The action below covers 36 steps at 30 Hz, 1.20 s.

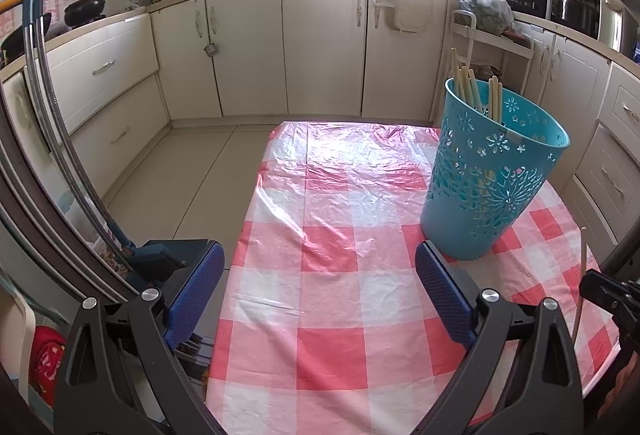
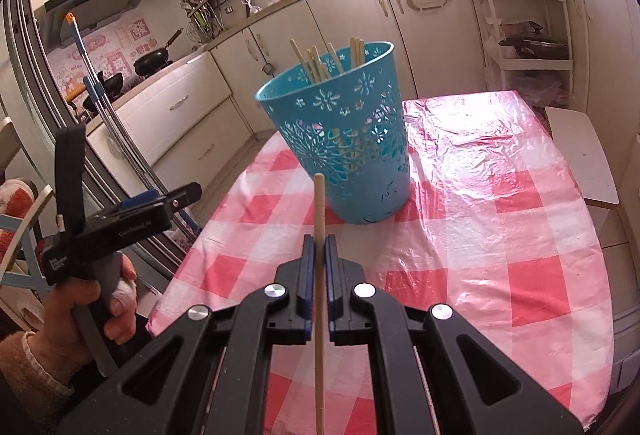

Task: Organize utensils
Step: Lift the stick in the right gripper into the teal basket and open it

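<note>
**Right hand-held gripper pinches one chopstick short of the bin**

Right hand-held gripper (image 2: 319, 249) is clamped on a single chopstick (image 2: 319, 219), its blue pads pressed to either side of the thin shaft. The stick runs lengthwise between the fingers, its tip poking out ahead and its long tail trailing back under the camera. That grip looks slim: a smooth round stick held along so narrow a line could pivot or slide if the hand tilts sharply, and the long tail would lever it out.

Just beyond the tip stands the bin (image 2: 340, 139), a blue perforated one on the checked tabletop (image 2: 500, 215), with a bundle of sticks (image 2: 320, 63) already leaning inside and rising past the rim. In my judgement the next move is to lift the chopstick over that rim and drop it in. The risks: the tip may catch the rim or one of the cut-out holes, and the light bin could tip or skid on the slick plastic cover. The upright sticks may also block the way, so the new one bounces out onto the tabletop or floor.

Left hand-held gripper (image 1: 320, 295) hangs with its jaws wide apart and nothing between them, near the bin's base but not touching it. It gives the bin no support.
</note>
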Each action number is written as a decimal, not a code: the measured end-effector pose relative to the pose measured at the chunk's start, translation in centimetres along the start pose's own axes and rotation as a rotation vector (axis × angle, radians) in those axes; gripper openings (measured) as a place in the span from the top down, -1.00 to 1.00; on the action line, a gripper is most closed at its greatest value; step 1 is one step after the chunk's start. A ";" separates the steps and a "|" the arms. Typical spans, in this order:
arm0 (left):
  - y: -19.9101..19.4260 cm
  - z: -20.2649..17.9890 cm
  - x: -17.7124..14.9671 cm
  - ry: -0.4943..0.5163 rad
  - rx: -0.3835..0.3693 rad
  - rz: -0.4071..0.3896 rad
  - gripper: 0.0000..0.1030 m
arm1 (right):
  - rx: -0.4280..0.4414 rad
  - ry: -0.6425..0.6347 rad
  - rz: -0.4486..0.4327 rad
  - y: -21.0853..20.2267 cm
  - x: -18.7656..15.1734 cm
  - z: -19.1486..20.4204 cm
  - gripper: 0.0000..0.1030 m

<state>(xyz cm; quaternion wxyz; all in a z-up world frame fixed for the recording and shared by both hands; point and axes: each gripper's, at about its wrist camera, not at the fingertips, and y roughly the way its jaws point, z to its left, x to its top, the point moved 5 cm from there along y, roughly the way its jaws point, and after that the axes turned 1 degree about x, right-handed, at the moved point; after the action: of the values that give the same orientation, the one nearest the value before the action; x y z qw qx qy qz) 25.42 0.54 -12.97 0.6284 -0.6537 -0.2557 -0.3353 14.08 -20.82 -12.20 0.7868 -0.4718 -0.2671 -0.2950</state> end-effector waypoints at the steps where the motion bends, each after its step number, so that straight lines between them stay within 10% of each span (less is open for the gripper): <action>1: 0.0 0.0 0.0 -0.003 -0.001 0.000 -0.79 | 0.007 0.004 -0.007 -0.2 0.2 0.1 0.88; 13: -0.1 0.2 0.0 -0.007 -0.001 0.004 -0.79 | 0.061 0.003 -0.059 -1.7 2.4 1.6 0.88; 22: -0.5 0.0 0.1 -0.017 -0.011 0.005 -0.79 | 0.101 -0.029 -0.320 -4.7 14.9 4.2 0.88; 29: -0.1 0.5 0.2 -0.048 -0.021 0.017 -0.80 | -0.072 -0.030 -0.482 -1.4 21.0 3.2 0.88; 36: 0.3 0.8 0.3 -0.066 -0.028 0.031 -0.81 | -0.228 -0.051 -0.377 5.3 18.2 -0.1 0.88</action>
<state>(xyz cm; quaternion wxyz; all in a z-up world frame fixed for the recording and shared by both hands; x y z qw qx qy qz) 25.96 1.26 -12.93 0.6156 -0.6770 -0.2615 -0.3071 30.36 -22.77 -2.64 0.6523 -0.5068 -0.3353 -0.4530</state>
